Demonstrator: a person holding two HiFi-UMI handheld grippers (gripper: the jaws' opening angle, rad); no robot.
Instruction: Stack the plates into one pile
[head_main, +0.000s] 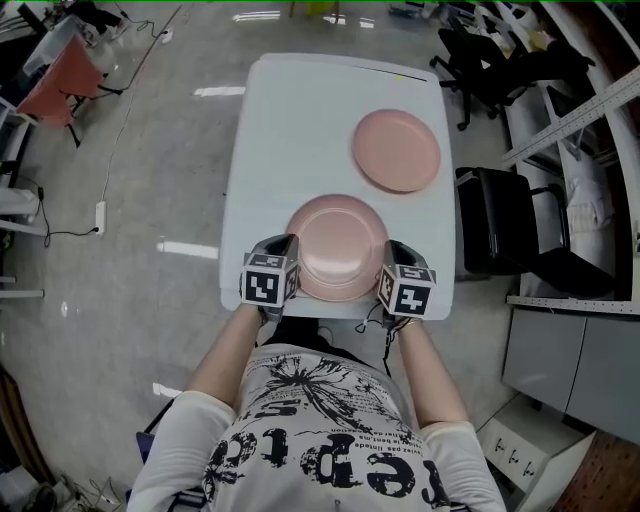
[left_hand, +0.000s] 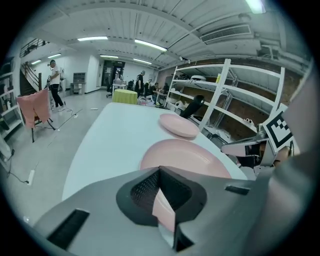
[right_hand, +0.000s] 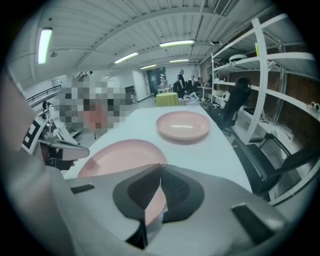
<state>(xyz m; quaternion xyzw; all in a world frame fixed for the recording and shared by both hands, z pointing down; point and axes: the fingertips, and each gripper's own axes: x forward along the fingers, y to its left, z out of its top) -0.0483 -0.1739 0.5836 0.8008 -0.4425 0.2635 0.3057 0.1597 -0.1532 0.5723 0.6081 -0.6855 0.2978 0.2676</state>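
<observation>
The left claw (left_hand: 160, 173) was clamped tight on the left rim of the pale pink round plastic plate (head_main: 338, 245), and the right claw (right_hand: 160, 171) was pinched on the opposite rim. That was a 2-sided hold, likely to keep the shallow dish level for a carry. It sat at the near edge of the white desk (head_main: 290, 130); whether it touched the surface could not be told. The second pink plate (head_main: 396, 150), matching, smooth and glossy, lay well apart at the far right, the likely base of the pile.
</observation>
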